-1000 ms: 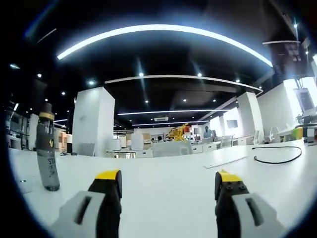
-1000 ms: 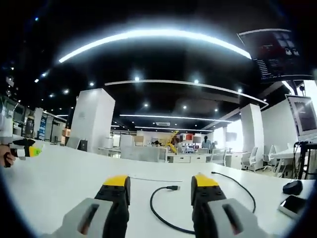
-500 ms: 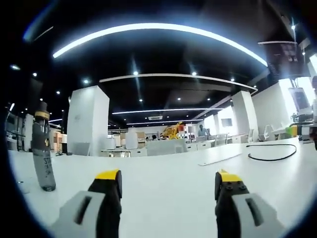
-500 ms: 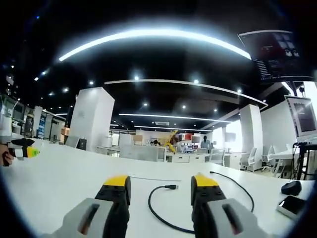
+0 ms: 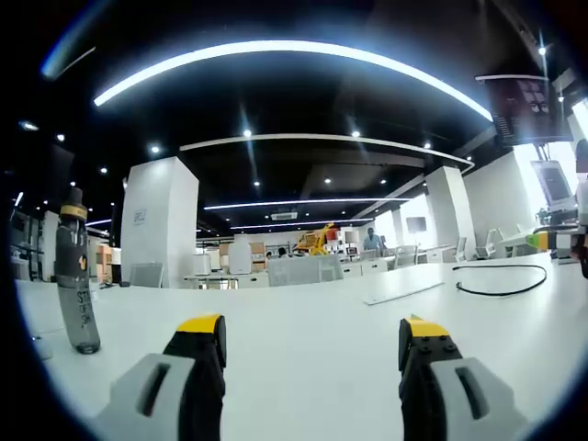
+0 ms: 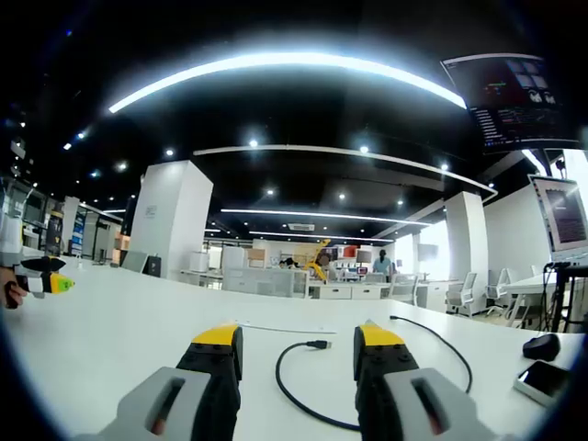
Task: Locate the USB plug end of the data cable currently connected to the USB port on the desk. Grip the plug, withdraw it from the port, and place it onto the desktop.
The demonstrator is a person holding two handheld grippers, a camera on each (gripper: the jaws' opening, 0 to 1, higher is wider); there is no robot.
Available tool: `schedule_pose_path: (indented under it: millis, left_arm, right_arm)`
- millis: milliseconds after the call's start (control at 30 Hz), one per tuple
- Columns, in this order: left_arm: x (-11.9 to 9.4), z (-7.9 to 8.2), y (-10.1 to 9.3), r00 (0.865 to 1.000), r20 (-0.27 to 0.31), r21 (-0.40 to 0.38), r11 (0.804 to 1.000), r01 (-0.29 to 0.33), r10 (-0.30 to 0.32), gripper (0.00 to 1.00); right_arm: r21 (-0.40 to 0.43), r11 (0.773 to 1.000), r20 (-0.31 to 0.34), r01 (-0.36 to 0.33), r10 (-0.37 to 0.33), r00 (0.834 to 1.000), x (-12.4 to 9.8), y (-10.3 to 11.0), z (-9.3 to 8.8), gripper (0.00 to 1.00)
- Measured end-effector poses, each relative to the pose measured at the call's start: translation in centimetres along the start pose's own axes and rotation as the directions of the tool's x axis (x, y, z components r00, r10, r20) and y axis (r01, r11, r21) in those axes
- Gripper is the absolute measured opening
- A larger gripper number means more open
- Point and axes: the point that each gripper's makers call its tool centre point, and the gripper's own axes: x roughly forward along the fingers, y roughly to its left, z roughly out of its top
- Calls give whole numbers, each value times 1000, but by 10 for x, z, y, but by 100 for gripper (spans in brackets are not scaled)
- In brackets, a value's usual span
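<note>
Low in the right gripper view, the right gripper (image 6: 299,354) stands wide, its yellow-tipped jaws apart over a bare white desk (image 6: 119,331) and holding nothing. Between and just beyond the jaws lies the black cable (image 6: 292,395), curling up the frame to its plug (image 6: 318,345), which rests free on the desktop near the centre, short of the right jaw tip and untouched. Toward the lower right edge sit a dark mouse (image 6: 543,346) and a phone (image 6: 540,380). At the far left edge, the left gripper (image 6: 41,276) shows small, with part of a hand (image 6: 9,287) on it.

In the left gripper view that gripper's own jaws also stand wide and empty at the bottom. A tall bottle (image 5: 75,276) stands upright at the left edge; the cable loops on the desk at mid right.

Beyond the desk lies a big open office: white pillars (image 6: 170,220), distant desks and chairs, a dark ceiling with curved light strips (image 6: 285,64), and monitors (image 6: 560,211) at the right.
</note>
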Motion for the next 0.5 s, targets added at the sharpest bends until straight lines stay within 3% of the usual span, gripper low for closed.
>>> schedule_pose_path:
  millis: [500]
  left_arm:
    - [-2, 0, -1, 1000, -1, 10, 1000, -3, 3, 77]
  right_arm:
    - [12, 1000, 1, -15, 15, 1000, -1, 2, 0, 49]
